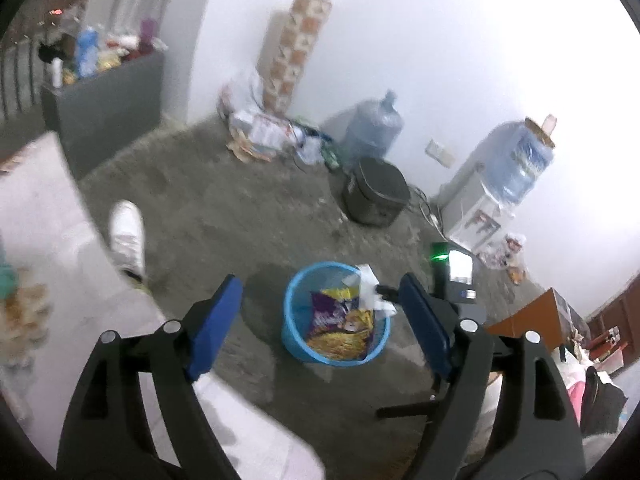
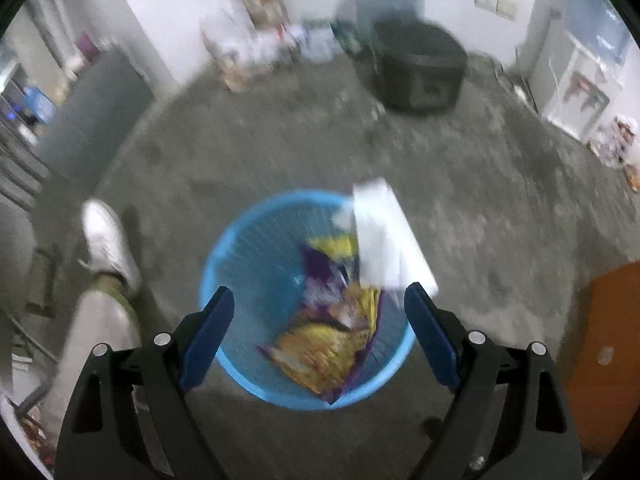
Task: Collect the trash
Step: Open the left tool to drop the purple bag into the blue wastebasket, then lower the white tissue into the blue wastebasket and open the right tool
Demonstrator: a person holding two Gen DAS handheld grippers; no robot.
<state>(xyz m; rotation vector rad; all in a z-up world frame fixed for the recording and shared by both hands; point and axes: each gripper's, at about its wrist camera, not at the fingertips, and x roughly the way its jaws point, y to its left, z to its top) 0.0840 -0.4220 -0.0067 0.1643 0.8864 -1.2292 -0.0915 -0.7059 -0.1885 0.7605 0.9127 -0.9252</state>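
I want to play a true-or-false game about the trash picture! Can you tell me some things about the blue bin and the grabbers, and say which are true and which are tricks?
1. The blue bin stands on the floor. True.
2. The bin holds nothing. False: a yellow and purple snack wrapper lies inside it.
3. The right gripper is clamped on the white paper. False: its jaws are wide apart, and the paper sits loose at the bin's rim.
4. The left gripper is open and holds nothing. True.
5. A white shoe is on the floor near the bin. True.
6. The dark round pot is red. False: it is dark grey or black.
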